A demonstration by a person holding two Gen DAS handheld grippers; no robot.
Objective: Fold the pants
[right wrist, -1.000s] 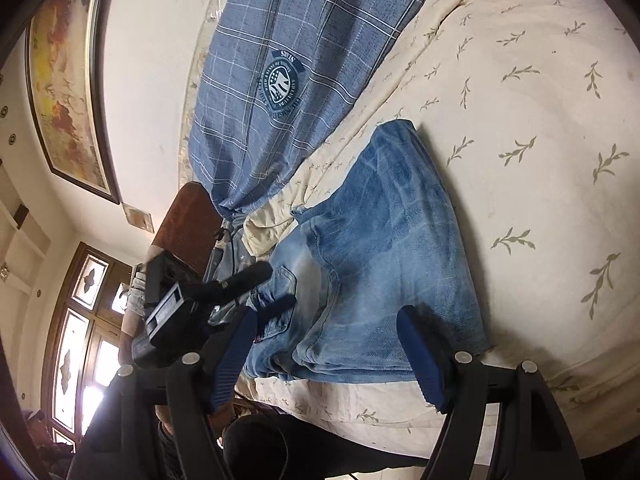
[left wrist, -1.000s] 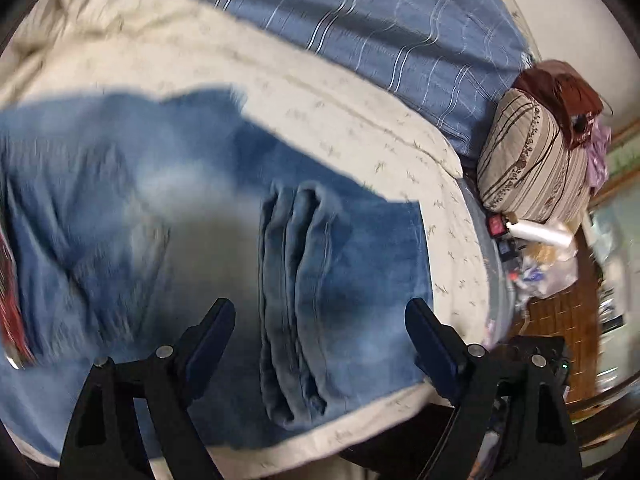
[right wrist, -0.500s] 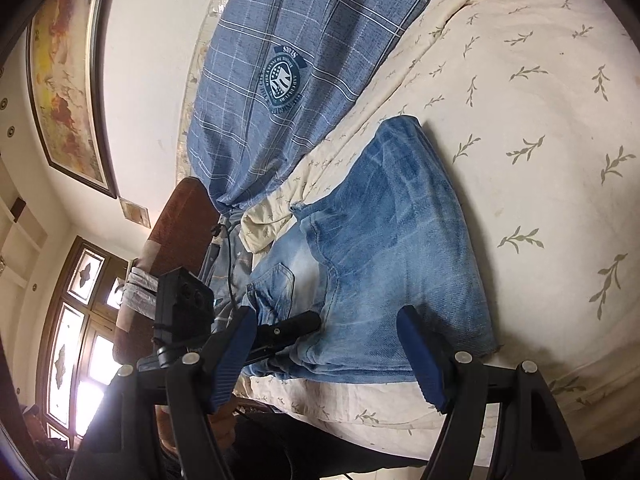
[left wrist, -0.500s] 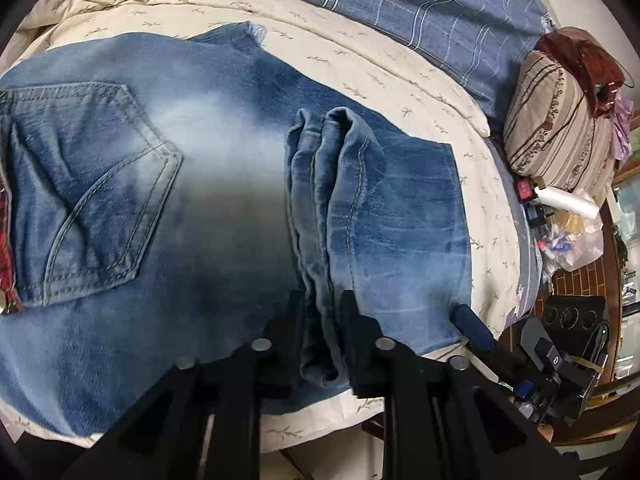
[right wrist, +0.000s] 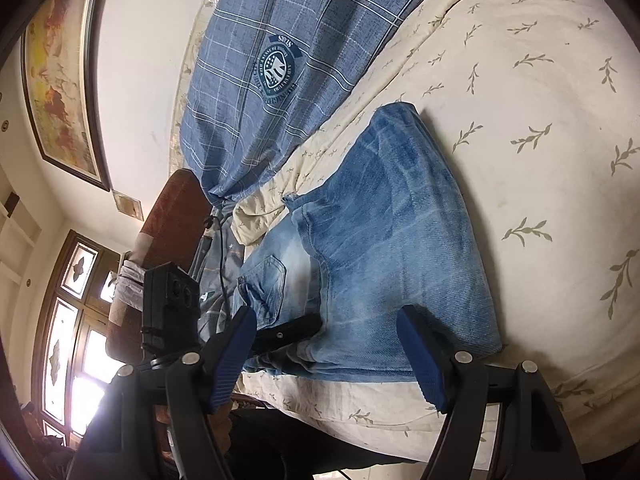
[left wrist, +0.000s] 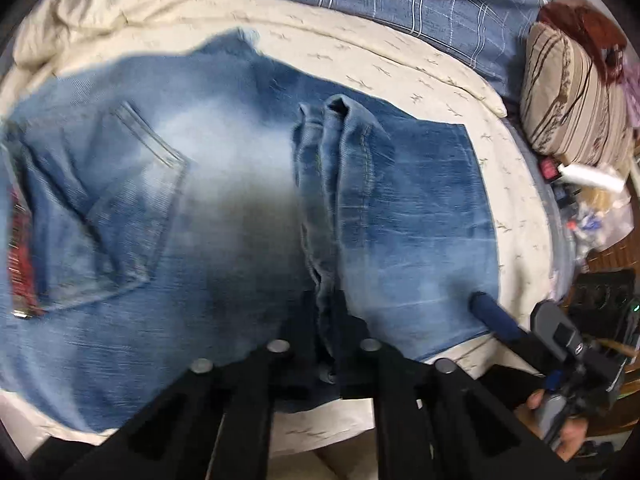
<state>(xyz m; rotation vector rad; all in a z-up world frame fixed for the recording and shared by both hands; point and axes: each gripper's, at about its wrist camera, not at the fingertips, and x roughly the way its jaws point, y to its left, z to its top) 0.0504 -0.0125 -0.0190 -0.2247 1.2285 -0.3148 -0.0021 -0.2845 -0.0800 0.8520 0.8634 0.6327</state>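
Now, line by line:

Change: the left gripper (left wrist: 326, 356) has just been closing; a second ago its jaws were standing wide on either side of the bunched ridge of denim, and now they are pressing together on that ridge at its near end, by the bed edge.

Left jaws: narrow, pinching the stacked fold of the pants (left wrist: 224, 208); cloth is showing between the two black arms.

Right jaws: standing wide and holding nothing; the right gripper (right wrist: 326, 354) is hovering over the near edge of the pants (right wrist: 384, 248), and its blue pads are not pressing the cloth.

Right gripper, other view: one blue pad (left wrist: 492, 312) is lying on or just above the right end of the denim; contact cannot be told.

Pants: lying flat on the cream bedspread (right wrist: 520, 92) near the bed's front edge, back pocket (left wrist: 116, 204) up at the left, the folded ridge running across the middle.

Surroundings: a blue plaid blanket (right wrist: 280, 60) is lying beyond the pants; a striped pillow (left wrist: 572, 100) is sitting off to the right.

Meaning for the task: the grasp seems made, so the next fold can probably start; the lift is not yet begun.

Risk: the ridge is several layers thick, so a lower layer may be slipping free once it is raised.
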